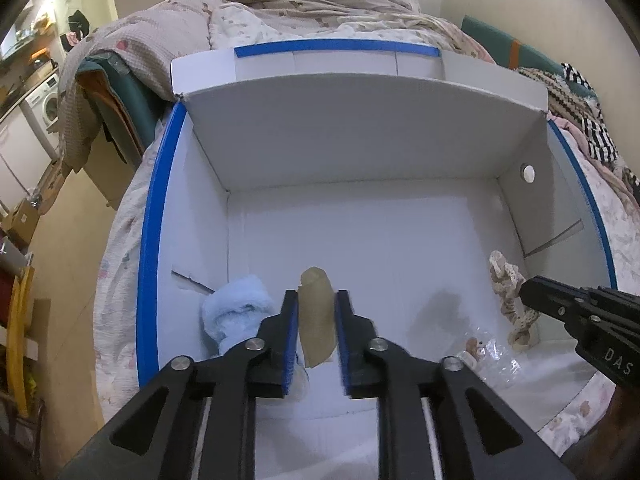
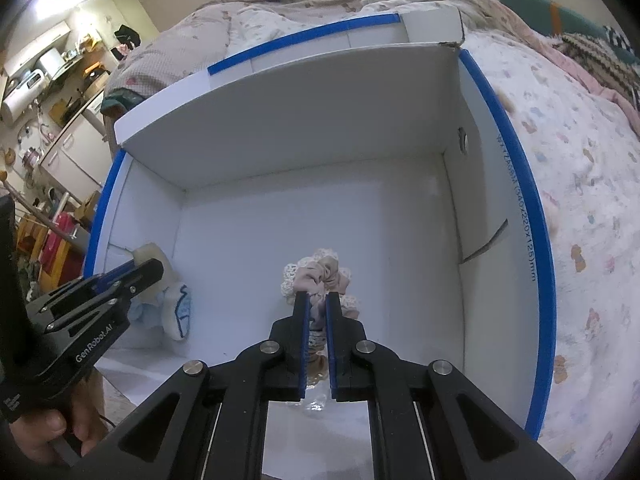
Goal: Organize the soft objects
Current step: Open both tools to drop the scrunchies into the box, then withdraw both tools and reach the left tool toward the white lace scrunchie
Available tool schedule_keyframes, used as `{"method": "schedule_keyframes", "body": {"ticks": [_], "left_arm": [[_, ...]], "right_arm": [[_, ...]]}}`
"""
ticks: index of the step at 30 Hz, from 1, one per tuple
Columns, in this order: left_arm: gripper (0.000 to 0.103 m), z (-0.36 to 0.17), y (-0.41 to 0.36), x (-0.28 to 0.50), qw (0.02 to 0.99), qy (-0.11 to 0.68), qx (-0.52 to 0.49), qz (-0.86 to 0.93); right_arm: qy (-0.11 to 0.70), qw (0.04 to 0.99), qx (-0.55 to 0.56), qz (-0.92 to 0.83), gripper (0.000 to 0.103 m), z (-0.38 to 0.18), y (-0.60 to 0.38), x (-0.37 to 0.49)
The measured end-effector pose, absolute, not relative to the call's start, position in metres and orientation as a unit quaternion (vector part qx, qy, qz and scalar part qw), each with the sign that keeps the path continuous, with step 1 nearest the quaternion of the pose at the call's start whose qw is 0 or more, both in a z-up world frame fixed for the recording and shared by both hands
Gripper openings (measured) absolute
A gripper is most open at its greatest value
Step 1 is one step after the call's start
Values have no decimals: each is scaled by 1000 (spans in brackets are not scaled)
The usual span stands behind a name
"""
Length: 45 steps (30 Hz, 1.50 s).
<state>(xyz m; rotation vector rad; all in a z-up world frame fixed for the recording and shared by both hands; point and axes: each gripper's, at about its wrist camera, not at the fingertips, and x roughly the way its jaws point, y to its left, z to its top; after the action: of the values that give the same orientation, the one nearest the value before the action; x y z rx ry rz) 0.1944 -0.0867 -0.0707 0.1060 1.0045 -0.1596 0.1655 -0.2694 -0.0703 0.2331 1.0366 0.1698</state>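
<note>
Left gripper [image 1: 317,312]: fingers clamped on beige roll [image 1: 317,316], above box [image 1: 360,140] floor | Right gripper [image 2: 317,312]: fingers clamped on pink lace scrunchie [image 2: 320,276], inside box | Blue sock [image 1: 236,312]: box floor, left corner.

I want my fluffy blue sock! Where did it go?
The fluffy blue sock lies inside the white box, in its near left corner, just left of the left gripper holding a beige roll.
</note>
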Motion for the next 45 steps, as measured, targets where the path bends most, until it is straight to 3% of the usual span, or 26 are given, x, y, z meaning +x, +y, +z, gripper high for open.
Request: {"method": "schedule_keyframes", "body": {"ticks": [5, 9, 12, 14, 16, 17, 21, 23, 24, 25, 45], "left_arm": [[30, -70, -90, 192, 873, 478, 62, -77], [58, -66, -89, 190, 878, 470, 61, -66], [64, -63, -85, 192, 881, 467, 52, -55], [64, -62, -82, 193, 880, 470, 48, -52], [64, -61, -80, 194, 880, 471, 48, -45], [64, -61, -79, 194, 880, 470, 49, -42], [64, -57, -74, 193, 883, 466, 44, -29], [64, -54, -70, 191, 884, 465, 32, -29], [64, -52, -69, 190, 885, 463, 29, -30], [64, -50, -69, 189, 887, 461, 29, -30], [64, -24, -58, 160, 898, 439, 20, -15]], "right_arm": [[496, 855, 123, 88, 9, -73, -270, 167], [498, 853, 125, 91, 9, -76, -270, 167], [500, 852, 129, 92, 12, -76, -269, 167], [497, 851, 141, 94, 27, -75, -272, 168], [490, 853, 153, 93, 64, -73, -275, 168], [486, 855, 159, 92, 71, -72, -277, 167], [470, 858, 183, 96, 77, -66, -283, 164], [464, 861, 187, 96, 87, -63, -284, 163], [458, 865, 184, 94, 99, -61, -283, 162], [451, 869, 181, 92, 103, -59, -283, 160], [386, 908, 154, 47, 103, -39, -286, 142]]}}
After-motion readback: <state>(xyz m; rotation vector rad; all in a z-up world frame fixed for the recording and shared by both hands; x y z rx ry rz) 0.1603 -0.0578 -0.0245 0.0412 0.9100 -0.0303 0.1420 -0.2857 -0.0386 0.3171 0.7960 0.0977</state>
